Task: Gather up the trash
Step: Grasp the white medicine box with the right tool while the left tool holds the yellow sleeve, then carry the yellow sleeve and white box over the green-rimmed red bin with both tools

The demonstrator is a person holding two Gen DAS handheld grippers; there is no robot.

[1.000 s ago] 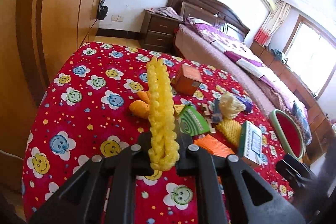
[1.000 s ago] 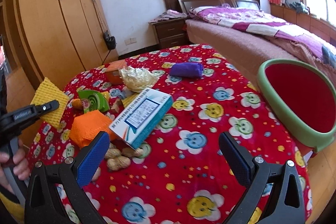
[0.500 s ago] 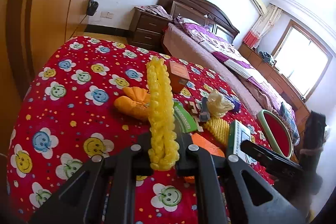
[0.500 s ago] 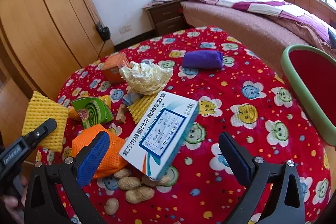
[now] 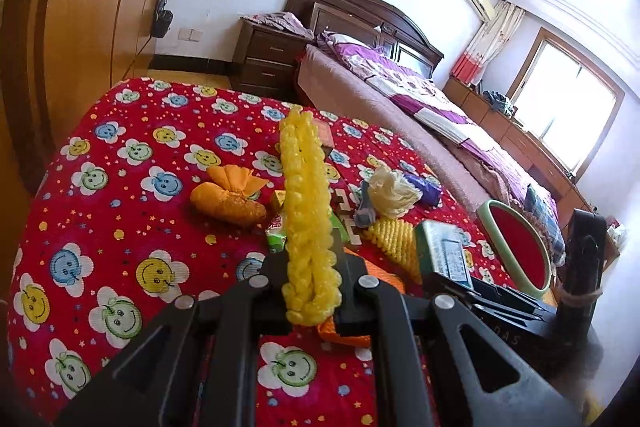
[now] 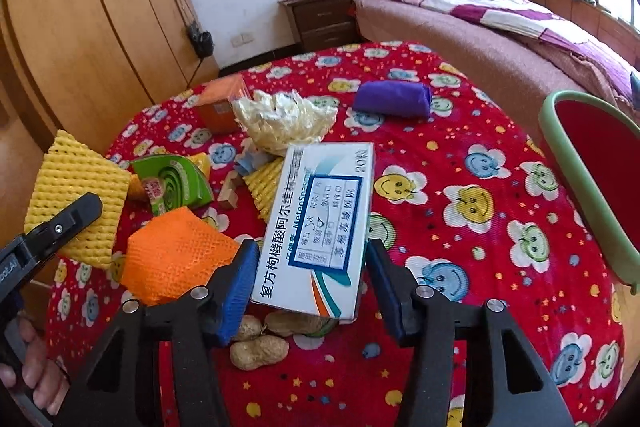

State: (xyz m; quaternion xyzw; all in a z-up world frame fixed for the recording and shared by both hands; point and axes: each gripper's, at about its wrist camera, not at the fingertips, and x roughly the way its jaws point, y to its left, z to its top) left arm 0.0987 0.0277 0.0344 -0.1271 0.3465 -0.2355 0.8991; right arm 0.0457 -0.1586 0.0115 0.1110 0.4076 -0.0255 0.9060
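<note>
The left gripper (image 5: 310,291) occupies the lower centre of the left wrist view, its fingers pinched tight on a yellow foam net (image 5: 306,211) that stands upright between them and rises toward mid-frame. In the right wrist view the same net appears as a flat yellow pad at the left edge, clamped by the left gripper's black finger, with a person's hand (image 6: 36,375) at the lower left corner. The right gripper (image 6: 310,287) sits at the lower centre of its own view; its jaws are closing, and a white medicine box (image 6: 320,223) lies between the blue pads (image 6: 236,291). The left pad is at the box's edge, while a narrow gap shows beside the right pad, so contact is not complete. The box rests tilted on the red smiley-print tablecloth (image 6: 460,239), its near end above several peanuts (image 6: 260,351). Just left of the box lies an orange foam net (image 6: 176,255); above that, a green package (image 6: 176,183). Behind the box, toward upper centre, sit a second yellow foam net (image 6: 266,187), a crumpled pale wrapper (image 6: 284,119), an orange box (image 6: 220,103) and a purple pouch (image 6: 394,99). A green-rimmed red bin (image 6: 560,151) stands at the right edge of the frame, well apart from the box.
</note>
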